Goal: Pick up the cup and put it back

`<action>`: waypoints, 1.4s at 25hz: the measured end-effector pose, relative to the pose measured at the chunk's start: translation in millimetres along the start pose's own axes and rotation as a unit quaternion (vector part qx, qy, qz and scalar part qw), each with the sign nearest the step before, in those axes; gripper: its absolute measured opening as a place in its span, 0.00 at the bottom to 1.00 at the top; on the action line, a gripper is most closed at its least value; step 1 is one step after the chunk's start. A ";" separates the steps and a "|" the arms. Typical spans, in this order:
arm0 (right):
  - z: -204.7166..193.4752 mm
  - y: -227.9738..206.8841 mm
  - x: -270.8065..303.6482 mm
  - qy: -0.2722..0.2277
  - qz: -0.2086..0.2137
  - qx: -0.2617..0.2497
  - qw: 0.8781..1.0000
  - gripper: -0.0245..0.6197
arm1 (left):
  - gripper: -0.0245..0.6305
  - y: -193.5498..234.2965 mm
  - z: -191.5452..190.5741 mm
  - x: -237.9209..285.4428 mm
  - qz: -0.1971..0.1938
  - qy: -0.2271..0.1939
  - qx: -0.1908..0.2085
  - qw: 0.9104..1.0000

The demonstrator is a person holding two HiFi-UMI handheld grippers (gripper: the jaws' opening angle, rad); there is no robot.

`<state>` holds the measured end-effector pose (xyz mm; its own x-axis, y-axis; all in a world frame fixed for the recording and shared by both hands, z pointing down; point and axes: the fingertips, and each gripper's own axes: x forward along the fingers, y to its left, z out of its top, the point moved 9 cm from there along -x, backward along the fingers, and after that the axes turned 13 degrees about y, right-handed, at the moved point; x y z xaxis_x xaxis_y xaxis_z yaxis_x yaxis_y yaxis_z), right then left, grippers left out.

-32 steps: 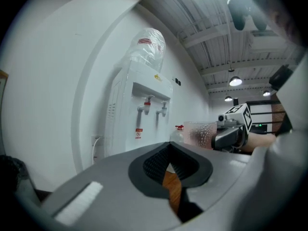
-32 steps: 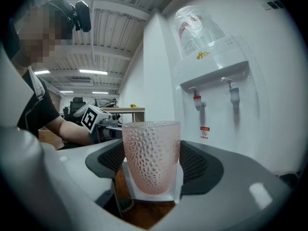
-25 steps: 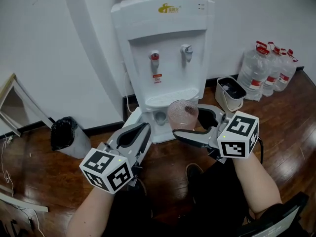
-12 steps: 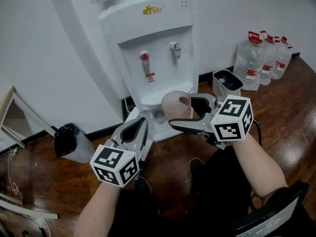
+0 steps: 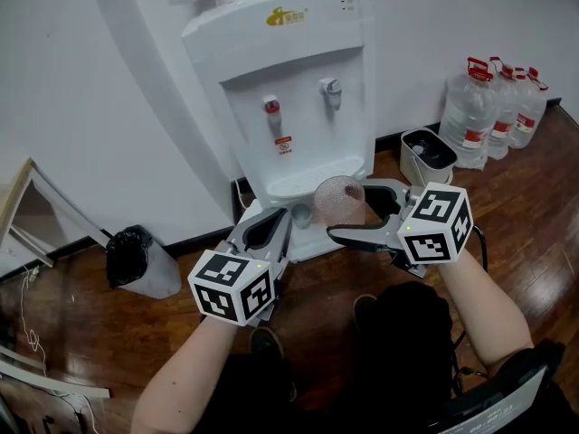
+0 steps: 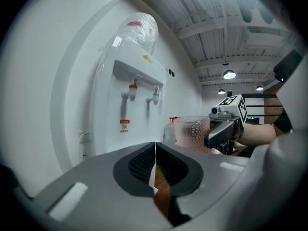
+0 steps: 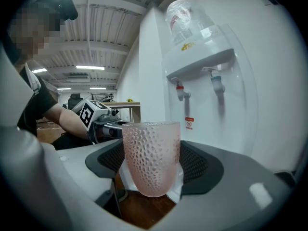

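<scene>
A pink dimpled cup (image 5: 339, 202) stands upright between the pads of my right gripper (image 5: 348, 211), which is shut on it. It hangs in the air just in front of the drip tray (image 5: 303, 183) of a white water dispenser (image 5: 298, 107). The right gripper view shows the cup (image 7: 151, 158) gripped at its sides by the right gripper (image 7: 151, 172). My left gripper (image 5: 271, 215) is to the left of the cup and lower, shut with nothing in it. In the left gripper view its pads (image 6: 155, 148) meet edge to edge, and the cup (image 6: 191, 133) shows beyond them at the right.
Several large water jugs (image 5: 493, 116) and a small white bin (image 5: 425, 156) stand against the wall at the right. A bin lined with a black bag (image 5: 136, 260) sits at the left, with a wooden frame (image 5: 27, 215) beyond it. The floor is dark wood.
The left gripper has come forward and to the right, toward the foot of the dispenser. The right gripper, still holding the cup, has sunk slightly. The head view has shifted.
</scene>
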<state>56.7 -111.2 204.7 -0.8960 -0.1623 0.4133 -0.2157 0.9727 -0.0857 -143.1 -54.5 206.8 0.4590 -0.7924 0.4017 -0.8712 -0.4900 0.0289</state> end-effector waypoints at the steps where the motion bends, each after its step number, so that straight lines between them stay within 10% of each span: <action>1: -6.4 -4.5 1.1 0.001 0.001 0.010 1.000 0.60 | 0.04 0.8 -3.8 6.1 0.000 0.009 0.001 1.000; 13: -83.6 -40.7 24.7 0.000 -0.005 0.040 0.999 0.59 | 0.04 3.7 -66.7 71.8 -0.016 0.028 -0.053 0.998; 35: -211.0 -91.3 106.8 0.021 -0.040 0.067 0.997 0.59 | 0.04 42.6 -185.1 170.8 0.089 0.081 -0.113 0.986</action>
<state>62.6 -182.3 447.9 -0.8578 -0.2288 0.4602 -0.3379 0.9258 -0.1694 -134.0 -143.5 446.1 0.2783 -0.7813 0.5586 -0.9602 -0.2413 0.1409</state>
